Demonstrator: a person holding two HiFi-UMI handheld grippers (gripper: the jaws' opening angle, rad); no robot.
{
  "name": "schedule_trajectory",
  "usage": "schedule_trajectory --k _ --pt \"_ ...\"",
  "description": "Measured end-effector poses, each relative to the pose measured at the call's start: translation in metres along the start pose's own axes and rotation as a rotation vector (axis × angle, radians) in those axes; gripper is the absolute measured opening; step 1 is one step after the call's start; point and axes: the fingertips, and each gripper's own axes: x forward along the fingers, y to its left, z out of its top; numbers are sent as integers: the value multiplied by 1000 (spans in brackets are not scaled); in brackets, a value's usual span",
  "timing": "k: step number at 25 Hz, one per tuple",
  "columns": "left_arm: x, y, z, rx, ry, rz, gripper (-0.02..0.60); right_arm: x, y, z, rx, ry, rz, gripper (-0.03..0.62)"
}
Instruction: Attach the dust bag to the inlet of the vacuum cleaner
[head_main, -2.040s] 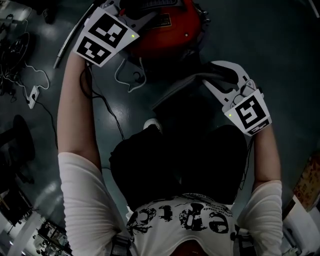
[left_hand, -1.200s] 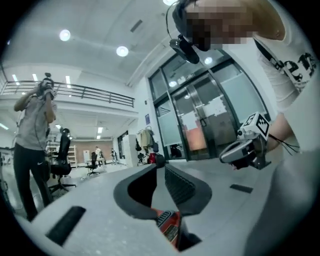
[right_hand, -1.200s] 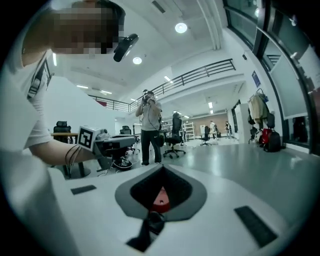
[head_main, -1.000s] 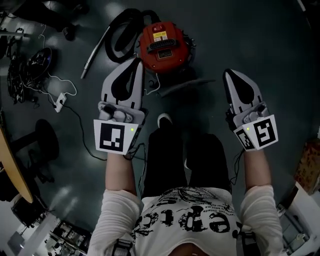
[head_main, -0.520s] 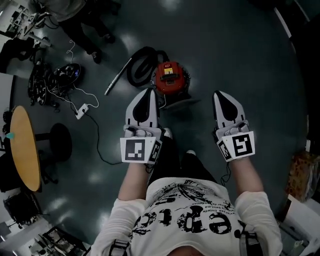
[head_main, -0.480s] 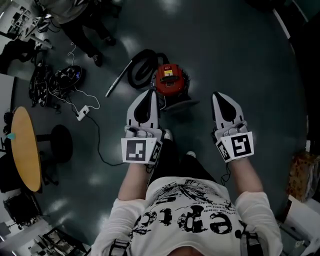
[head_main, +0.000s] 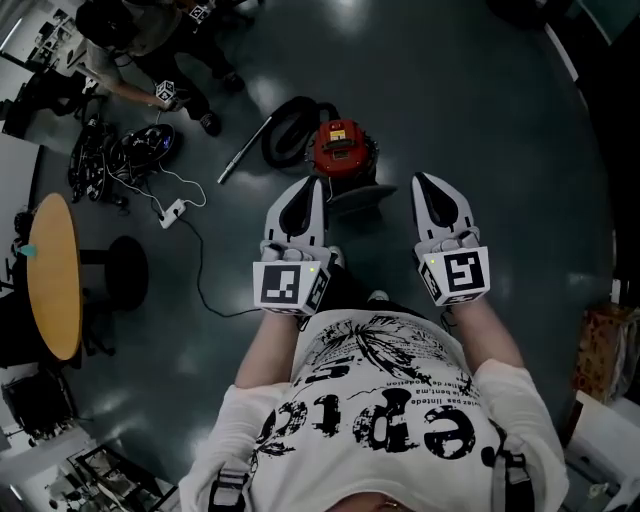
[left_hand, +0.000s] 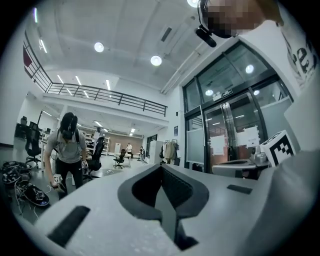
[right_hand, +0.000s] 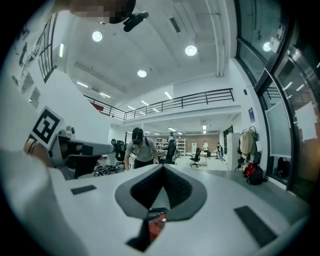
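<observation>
**Jaws shut, nothing held**

Round wooden table (head_main: 55, 275) stands at far left on the glossy dark floor (head_main: 500, 120). The left gripper (head_main: 312, 183) points level, closed and empty. Beyond it on the floor sits the red vacuum cleaner (head_main: 342, 150), its yellow label unreadable, with a flat grey piece (head_main: 362, 196) against its near side. The right gripper (head_main: 420, 180), held parallel, is likewise closed and empty.

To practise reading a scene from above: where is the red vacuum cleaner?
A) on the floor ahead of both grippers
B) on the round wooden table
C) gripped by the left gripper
A: the red vacuum cleaner sits on the floor beyond the left gripper and right gripper, both shut and empty.
</observation>
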Motion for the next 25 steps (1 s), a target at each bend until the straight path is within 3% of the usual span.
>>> schedule_trajectory --k 9,16,25 --pt "-22 -6 6 16 -9 6 5 -13 17 4 -3 28 17 2" --pt "-19 -1 2 12 3 23 5 -7 32 -7 -17 59 88 2" --pt "-20 7 -7 4 42 31 3 1 34 -5 -7 72 76 2"
